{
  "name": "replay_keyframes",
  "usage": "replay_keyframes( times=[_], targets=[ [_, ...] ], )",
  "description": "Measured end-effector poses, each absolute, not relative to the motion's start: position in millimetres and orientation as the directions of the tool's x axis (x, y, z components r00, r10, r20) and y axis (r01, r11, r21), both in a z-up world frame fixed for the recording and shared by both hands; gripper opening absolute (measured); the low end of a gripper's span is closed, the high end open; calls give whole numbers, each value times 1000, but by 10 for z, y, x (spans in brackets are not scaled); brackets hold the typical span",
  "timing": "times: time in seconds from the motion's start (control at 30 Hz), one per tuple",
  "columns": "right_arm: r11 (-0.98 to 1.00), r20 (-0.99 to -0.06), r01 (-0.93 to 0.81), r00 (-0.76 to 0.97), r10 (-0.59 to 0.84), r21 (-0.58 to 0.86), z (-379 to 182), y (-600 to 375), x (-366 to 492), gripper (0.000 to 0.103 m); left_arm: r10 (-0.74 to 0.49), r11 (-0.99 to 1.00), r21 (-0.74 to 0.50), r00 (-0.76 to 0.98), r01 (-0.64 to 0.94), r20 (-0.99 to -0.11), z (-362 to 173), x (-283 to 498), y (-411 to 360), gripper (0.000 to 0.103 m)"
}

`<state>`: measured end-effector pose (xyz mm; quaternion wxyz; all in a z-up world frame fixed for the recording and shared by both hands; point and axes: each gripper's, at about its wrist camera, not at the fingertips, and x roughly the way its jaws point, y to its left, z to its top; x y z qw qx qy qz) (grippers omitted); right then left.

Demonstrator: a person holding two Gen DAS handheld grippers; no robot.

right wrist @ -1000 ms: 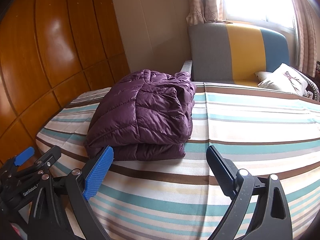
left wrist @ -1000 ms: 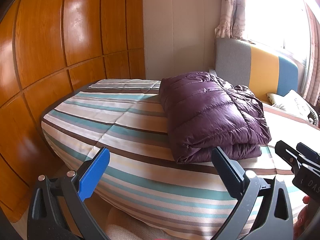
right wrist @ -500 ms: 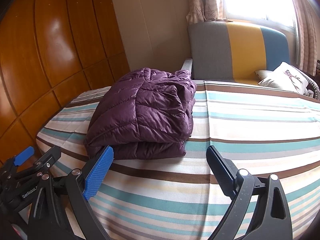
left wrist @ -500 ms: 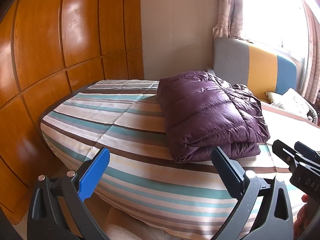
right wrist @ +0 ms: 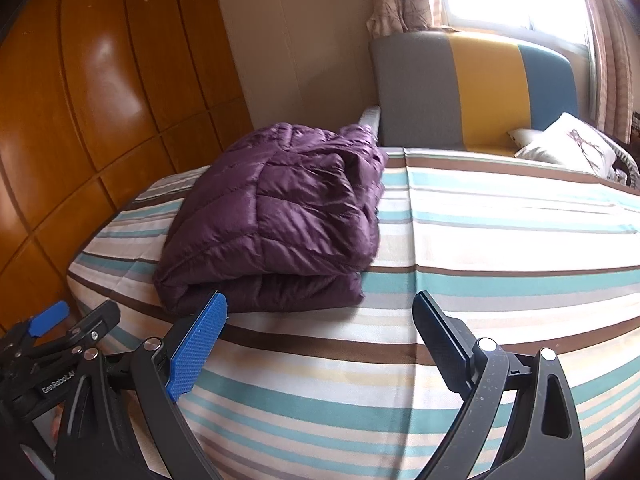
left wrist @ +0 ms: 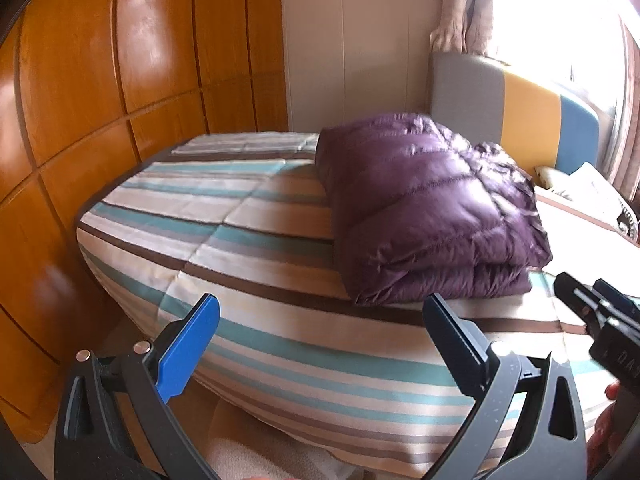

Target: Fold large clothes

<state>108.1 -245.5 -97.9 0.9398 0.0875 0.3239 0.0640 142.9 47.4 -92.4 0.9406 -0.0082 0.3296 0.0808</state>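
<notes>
Purple folded jacket lies near the striped bed corner.

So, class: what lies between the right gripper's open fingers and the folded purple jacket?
Only striped bedsheet. In the right wrist view the right gripper sits just short of the purple jacket, with nothing else between.

"GenRobot.AI" on left tongs, partial "DA" on right tongs

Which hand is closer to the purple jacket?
Probably the right gripper: its blue fingertip overlaps the jacket's folded edge in its view. From the left gripper, the jacket sits off to the right. Both are open.
</notes>
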Motion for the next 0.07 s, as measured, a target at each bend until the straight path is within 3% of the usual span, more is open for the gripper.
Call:
replay_keyframes(
  times=[0.07],
  targets=[
    [977,-618,-34,769,161,211,-1034,-2567,1167,94,153,986,49,753,-159,-640,-970,1518,507,101]
  ],
)
